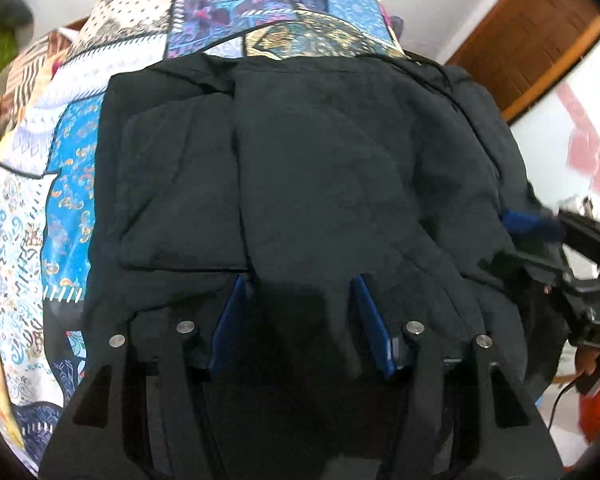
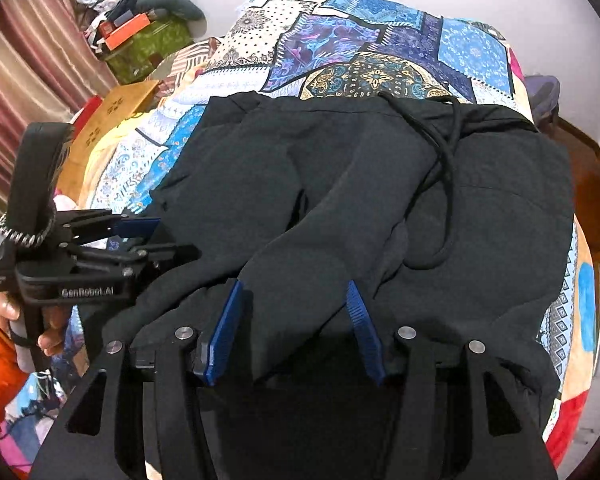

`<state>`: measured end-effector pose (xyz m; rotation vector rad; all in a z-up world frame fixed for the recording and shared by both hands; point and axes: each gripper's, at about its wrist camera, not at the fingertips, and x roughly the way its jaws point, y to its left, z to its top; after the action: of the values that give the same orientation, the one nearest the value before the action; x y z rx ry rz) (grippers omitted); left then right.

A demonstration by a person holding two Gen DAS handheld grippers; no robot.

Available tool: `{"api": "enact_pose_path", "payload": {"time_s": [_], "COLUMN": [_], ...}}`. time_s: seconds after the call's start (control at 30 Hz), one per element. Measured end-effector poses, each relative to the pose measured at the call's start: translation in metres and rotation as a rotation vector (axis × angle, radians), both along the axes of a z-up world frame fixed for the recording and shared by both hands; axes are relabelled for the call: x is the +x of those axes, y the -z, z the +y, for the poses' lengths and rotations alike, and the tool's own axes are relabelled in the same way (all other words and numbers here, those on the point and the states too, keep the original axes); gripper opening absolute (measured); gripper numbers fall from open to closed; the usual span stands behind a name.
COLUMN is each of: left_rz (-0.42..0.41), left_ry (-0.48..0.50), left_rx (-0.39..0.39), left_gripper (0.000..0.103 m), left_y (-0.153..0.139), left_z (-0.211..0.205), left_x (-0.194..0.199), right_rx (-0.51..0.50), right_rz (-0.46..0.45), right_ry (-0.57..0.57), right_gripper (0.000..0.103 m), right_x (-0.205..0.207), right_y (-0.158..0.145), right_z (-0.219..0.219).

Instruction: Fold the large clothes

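A large black hooded garment [image 1: 320, 168] lies on the patchwork bedspread [image 1: 68, 168], with sleeves folded over its body. It also shows in the right wrist view [image 2: 380, 200], with its drawstring [image 2: 446, 168] looping across. My left gripper [image 1: 302, 280] is open, blue pads either side of a fold of black cloth at the near edge. My right gripper [image 2: 296, 286] is open too, cloth lying between its pads. The left gripper shows in the right wrist view [image 2: 140, 236], at the garment's left edge. The right gripper's blue tip shows in the left wrist view [image 1: 532, 222], at the garment's right edge.
A cardboard box [image 2: 108, 120] and a green crate [image 2: 148, 52] with clutter stand left of the bed beside striped curtains [image 2: 32, 64]. A wooden door frame [image 1: 520, 48] is at the right. White wall runs behind the bed.
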<state>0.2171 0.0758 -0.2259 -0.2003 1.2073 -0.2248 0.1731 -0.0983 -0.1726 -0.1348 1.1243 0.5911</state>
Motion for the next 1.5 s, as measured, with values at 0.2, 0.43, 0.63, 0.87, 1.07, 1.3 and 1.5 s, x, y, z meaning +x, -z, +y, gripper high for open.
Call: {"api": "enact_pose_path", "payload": {"time_s": [0.2,0.43,0.63,0.87,1.07,1.3,1.5], "left_rz": [-0.100,-0.193,-0.152,0.032,0.048,0.114,0.080], "left_ry": [-0.035,-0.163,-0.263,-0.339,-0.334,-0.340,-0.327], "left_rx": [0.093,0.106,0.048,-0.036,-0.210,-0.182,-0.209], "left_gripper": [0.056,0.057,0.061,0.062,0.062,0.071,0.083], "left_y": [-0.035,-0.070,-0.058,0.013,0.046,0.082,0.091], "left_z": [0.021,0.079,0.126,0.156,0.157,0.157,0.150], "left_x": [0.002,0.011,0.033,0.059,0.069,0.092,0.105], "right_rx": [0.072,0.146,0.179,0.172,0.161,0.176,0.221], "right_rz": [-0.023,-0.086,-0.073,0.006,0.102,0.196,0.214], "right_ry": [0.079,0.251,0.391,0.485,0.492,0.468,0.450], "right_gripper": [0.050,0.051,0.054,0.054,0.054,0.054,0.061], "right_x": [0.011,0.033,0.053,0.072,0.087,0.106,0.120], "right_y": [-0.024,-0.059,-0.062,-0.044,-0.014,0.018,0.024], "right_z": [-0.021,-0.080,-0.131,-0.166,-0.171,-0.163,-0.156]}}
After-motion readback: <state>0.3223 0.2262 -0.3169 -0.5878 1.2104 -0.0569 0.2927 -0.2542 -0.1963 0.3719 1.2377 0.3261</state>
